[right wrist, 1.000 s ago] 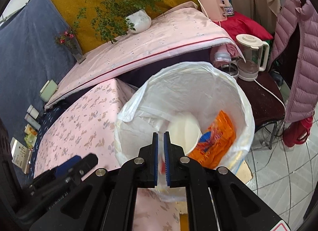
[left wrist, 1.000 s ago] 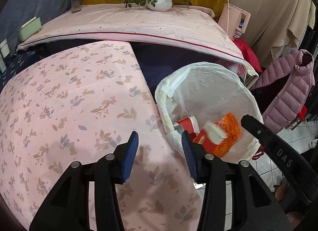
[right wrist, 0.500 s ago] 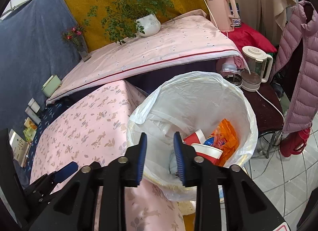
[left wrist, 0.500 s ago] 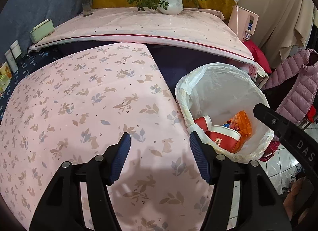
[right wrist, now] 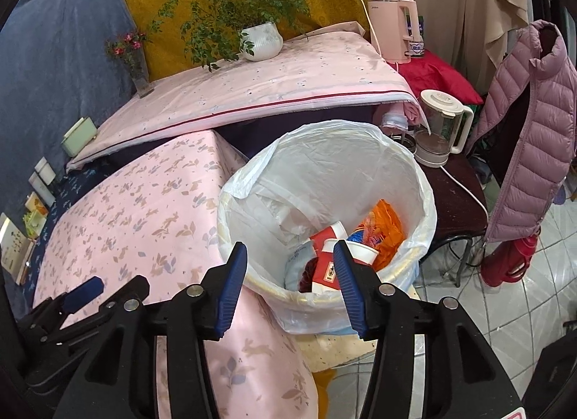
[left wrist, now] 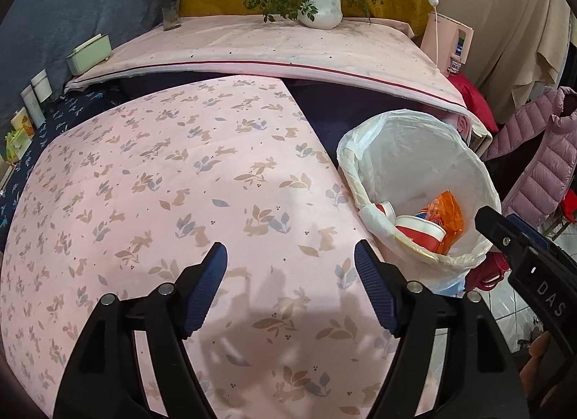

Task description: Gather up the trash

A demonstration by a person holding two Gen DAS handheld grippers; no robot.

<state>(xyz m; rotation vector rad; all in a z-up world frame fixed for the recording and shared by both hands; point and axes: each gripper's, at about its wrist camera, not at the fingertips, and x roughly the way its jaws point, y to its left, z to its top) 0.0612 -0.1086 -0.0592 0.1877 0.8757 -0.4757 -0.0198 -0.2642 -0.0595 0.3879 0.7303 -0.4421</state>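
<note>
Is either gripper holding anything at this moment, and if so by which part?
Nothing is held. The left gripper and right gripper both stand open and empty, jaws just opened further; the cups lie in the bin.

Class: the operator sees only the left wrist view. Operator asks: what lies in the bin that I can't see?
Observer: A pale blue packet under the red cups.
Operator: Is the right gripper holding anything?
Observer: No; its jaws have just been opening, with nothing between them.
Operator: What stands beyond the bin?
Observer: A blender on a dark side table.
</note>
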